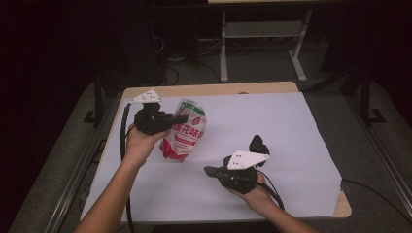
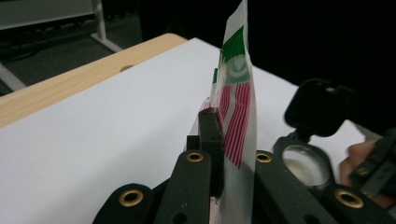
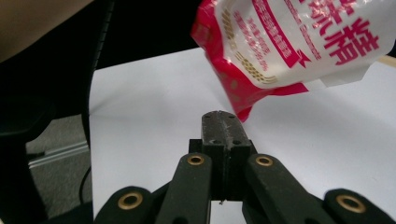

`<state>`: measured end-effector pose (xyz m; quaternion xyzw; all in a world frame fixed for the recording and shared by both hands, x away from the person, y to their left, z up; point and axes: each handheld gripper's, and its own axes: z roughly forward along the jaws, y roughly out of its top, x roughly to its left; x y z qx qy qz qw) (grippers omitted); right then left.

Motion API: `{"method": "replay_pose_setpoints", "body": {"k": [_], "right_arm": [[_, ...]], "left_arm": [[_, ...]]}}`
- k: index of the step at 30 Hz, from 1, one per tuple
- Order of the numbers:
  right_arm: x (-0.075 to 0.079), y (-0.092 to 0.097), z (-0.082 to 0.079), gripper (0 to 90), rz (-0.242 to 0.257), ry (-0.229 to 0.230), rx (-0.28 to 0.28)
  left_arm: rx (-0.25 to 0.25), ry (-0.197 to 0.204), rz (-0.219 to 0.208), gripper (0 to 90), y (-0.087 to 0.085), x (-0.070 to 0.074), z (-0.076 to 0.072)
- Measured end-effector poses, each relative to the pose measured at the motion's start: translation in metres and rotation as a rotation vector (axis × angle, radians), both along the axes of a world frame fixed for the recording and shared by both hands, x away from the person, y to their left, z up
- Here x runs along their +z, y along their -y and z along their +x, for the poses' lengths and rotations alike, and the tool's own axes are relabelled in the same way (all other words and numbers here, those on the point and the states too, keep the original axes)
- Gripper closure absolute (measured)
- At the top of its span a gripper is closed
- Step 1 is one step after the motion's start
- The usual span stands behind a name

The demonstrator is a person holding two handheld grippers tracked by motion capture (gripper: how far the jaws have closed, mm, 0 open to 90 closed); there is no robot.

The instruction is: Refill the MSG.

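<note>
1. I hold a sealed red and white bag point(image 1: 184, 130) up off the white tabletop point(image 1: 272, 126); I cannot see what is inside.
2. My left tool view alone shows the bag's green top edge point(image 2: 236, 60) side-on.
3. My left tool point(image 1: 180, 118) pinches the bag near its top.
4. My right tool point(image 1: 210, 171) is squeezed closed, holding nothing, below the bag.

Your left claw point(image 1: 179, 118) is raised and points to the right, its jaws pressed together. Your right claw point(image 1: 210, 171) sits lower, pointing left, jaws closed on nothing; your palm seems to support it from below.
</note>
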<state>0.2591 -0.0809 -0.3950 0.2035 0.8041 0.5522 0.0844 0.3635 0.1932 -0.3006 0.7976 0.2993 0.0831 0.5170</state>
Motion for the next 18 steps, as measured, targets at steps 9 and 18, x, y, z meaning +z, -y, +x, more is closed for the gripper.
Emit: {"method": "replay_pose_setpoints", "body": {"k": [9, 18], "right_arm": [[0.002, 0.013, -0.001, 90.0, -0.039, -0.033, 0.033], [0.009, 0.032, 0.002, 90.0, -0.037, -0.036, 0.016]], "left_arm": [[0.022, 0.0, 0.019, 89.7, -0.006, -0.01, 0.001], [0.036, 0.007, 0.021, 89.3, -0.026, -0.009, -0.008]]}}
